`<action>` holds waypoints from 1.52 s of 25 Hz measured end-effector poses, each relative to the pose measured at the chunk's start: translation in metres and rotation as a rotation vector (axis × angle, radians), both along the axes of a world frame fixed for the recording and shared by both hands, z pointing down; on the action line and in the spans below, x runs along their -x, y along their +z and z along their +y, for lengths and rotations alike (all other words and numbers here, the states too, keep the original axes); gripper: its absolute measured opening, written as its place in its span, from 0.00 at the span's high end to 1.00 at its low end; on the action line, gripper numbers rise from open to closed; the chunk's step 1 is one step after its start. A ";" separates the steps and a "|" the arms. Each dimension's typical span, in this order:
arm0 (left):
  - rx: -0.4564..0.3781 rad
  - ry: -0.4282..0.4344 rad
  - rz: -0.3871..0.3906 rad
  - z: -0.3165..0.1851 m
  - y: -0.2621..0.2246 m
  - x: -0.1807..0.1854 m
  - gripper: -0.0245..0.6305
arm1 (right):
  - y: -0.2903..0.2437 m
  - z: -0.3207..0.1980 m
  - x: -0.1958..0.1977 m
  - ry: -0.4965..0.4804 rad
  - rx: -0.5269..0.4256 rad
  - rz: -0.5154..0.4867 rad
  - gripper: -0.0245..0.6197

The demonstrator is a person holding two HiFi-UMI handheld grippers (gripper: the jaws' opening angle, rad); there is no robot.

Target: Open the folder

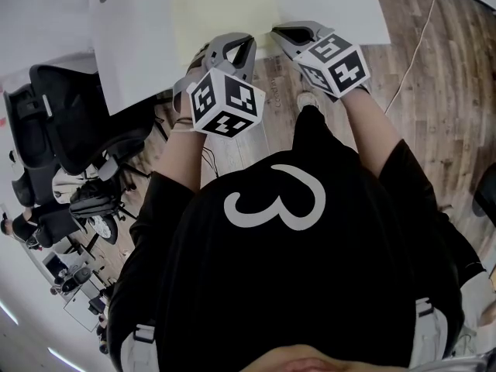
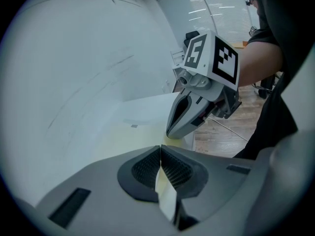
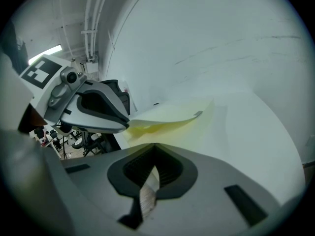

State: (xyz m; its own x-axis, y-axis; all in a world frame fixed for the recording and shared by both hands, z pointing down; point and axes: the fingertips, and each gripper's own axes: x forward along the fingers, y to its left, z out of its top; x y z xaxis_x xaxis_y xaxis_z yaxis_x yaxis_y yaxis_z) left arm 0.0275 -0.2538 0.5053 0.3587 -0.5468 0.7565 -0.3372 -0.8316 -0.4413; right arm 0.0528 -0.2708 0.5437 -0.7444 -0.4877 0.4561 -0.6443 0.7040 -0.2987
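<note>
The one legible sign is a large white figure 3 (image 1: 275, 198) on the person's black shirt (image 1: 349, 285), read in the head view. The marker cube (image 1: 225, 103) on the left hand-held gripper (image 1: 232, 39) and the marker cube (image 1: 335, 64) on the right hand-held gripper (image 1: 280, 31) carry only black-and-white square code patterns, with no letters or numbers on them. The same coded squares show on the cubes in both gripper views, and nothing else there can be read
</note>
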 end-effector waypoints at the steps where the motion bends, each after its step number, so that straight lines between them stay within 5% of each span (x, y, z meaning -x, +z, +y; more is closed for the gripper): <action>1: -0.001 -0.004 0.003 -0.001 0.000 0.000 0.93 | 0.000 0.000 0.000 0.000 0.001 -0.001 0.93; 38: 0.018 -0.049 -0.013 -0.002 -0.013 0.005 0.94 | 0.002 0.001 0.000 -0.022 0.037 0.038 0.93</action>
